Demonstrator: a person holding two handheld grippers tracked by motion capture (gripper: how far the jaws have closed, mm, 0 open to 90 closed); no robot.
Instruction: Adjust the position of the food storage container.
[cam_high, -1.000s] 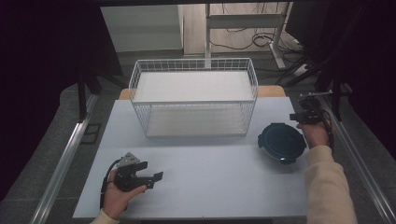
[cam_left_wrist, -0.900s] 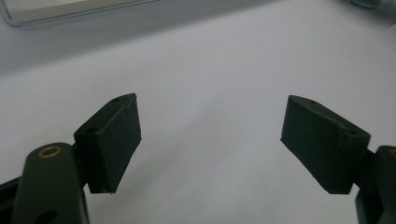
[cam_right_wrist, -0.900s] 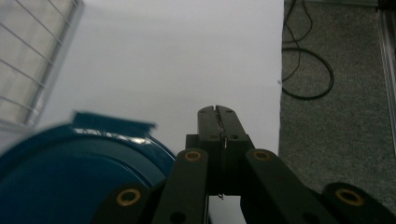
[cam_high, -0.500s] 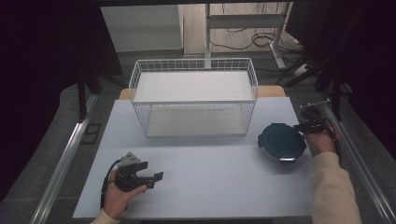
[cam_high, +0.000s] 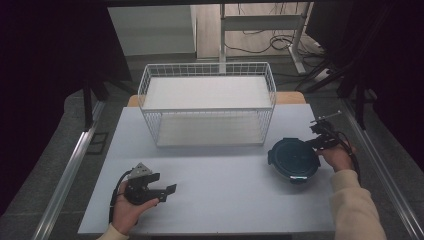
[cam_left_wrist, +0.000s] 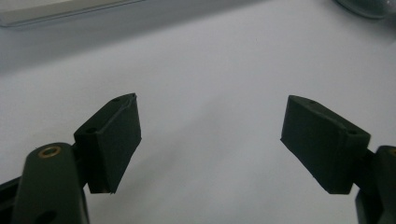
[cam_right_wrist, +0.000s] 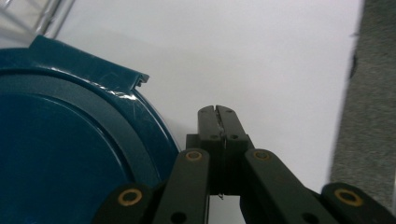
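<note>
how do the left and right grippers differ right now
The left gripper has its fingers spread wide over bare table; the right gripper has its fingers pressed together on nothing. The left sits at the table's near left, the right beside the blue round lid. Each is hand-held.

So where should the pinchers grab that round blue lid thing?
Probably by the small tab sticking out from the round blue lid's rim. The lid lies flat on the table, so its broad top gives the jaws nothing to pinch. The right gripper, now shut beside the rim, would need to open, then come in low from the side.
</note>
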